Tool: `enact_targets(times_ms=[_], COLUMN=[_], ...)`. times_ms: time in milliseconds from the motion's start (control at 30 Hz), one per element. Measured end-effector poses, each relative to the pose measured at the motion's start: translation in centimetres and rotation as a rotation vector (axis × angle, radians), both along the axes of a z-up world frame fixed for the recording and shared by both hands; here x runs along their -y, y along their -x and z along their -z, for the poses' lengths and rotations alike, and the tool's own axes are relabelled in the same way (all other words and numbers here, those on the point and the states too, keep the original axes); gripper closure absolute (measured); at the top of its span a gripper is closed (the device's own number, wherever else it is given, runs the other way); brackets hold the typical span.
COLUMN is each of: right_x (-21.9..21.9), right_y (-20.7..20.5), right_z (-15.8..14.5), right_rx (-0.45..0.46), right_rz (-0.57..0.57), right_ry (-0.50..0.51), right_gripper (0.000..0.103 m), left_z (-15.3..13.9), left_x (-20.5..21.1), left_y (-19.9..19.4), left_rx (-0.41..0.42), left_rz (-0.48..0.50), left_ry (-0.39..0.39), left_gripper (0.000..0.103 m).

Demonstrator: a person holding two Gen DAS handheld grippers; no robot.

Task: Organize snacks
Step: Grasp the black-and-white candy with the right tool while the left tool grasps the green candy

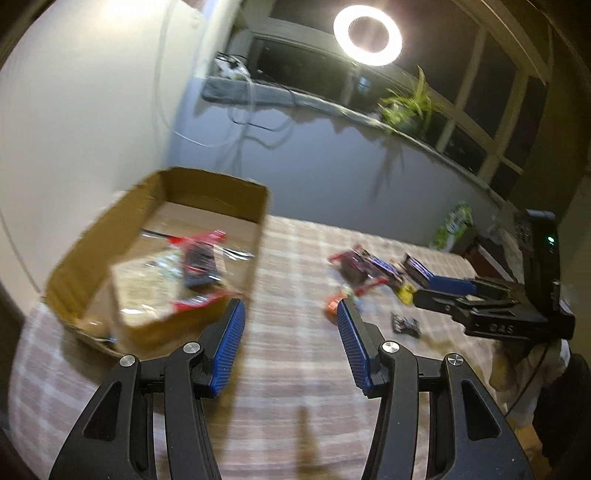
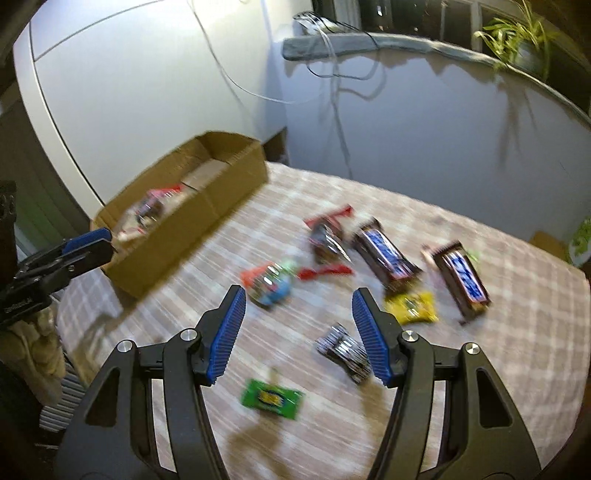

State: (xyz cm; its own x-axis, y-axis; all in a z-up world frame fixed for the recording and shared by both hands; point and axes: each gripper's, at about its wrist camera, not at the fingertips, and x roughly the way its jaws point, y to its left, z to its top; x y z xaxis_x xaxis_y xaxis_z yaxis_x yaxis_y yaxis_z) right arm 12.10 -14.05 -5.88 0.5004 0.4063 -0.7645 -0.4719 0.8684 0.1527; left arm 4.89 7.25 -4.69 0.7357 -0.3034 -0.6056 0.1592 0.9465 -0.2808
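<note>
Snacks lie scattered over a table covered with a pale checked cloth (image 2: 480, 387), most of them toward its right half in the right wrist view: two dark chocolate bars with blue lettering (image 2: 386, 256) (image 2: 461, 278) side by side, a yellow packet (image 2: 410, 306) just below the gap between them, a red-ended wrapper (image 2: 327, 240) to their left, an orange-and-blue packet (image 2: 267, 284) nearer the middle, a silver-and-black packet (image 2: 345, 350) and a green packet (image 2: 271, 398) closest to the near edge. A cardboard box (image 2: 192, 218) stands open at the far left corner of the table, against the white wall, and already holds a few wrapped snacks (image 1: 195, 266) — one with red ends, one pale; blur hides the rest. The right gripper (image 2: 297, 332) hangs over the loose snacks with its blue pads apart and nothing between them; the silver-and-black packet shows just beside its right finger. The left gripper (image 1: 291, 341) hovers at the box's near corner, its fingers likewise apart and empty, and it appears in the right wrist view at the left edge, next to the box. A ring light (image 1: 367, 35) glows above a windowsill with a green plant (image 1: 410, 103).
</note>
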Motion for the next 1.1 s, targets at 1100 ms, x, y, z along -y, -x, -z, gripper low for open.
enact_targets(times_ms=[1100], right_x=[0.8], right_y=[-1.4], right_z=[6.1], right_rx=[-0.084], right_rz=[-0.267], right_ry=[0.198], right_gripper=[0.04], left_z=[6.8], left_x=[15.7], left_y=[-1.4], left_rx=[-0.138], left_rz=[0.531], left_ry=[-0.361], left_gripper=[0.065])
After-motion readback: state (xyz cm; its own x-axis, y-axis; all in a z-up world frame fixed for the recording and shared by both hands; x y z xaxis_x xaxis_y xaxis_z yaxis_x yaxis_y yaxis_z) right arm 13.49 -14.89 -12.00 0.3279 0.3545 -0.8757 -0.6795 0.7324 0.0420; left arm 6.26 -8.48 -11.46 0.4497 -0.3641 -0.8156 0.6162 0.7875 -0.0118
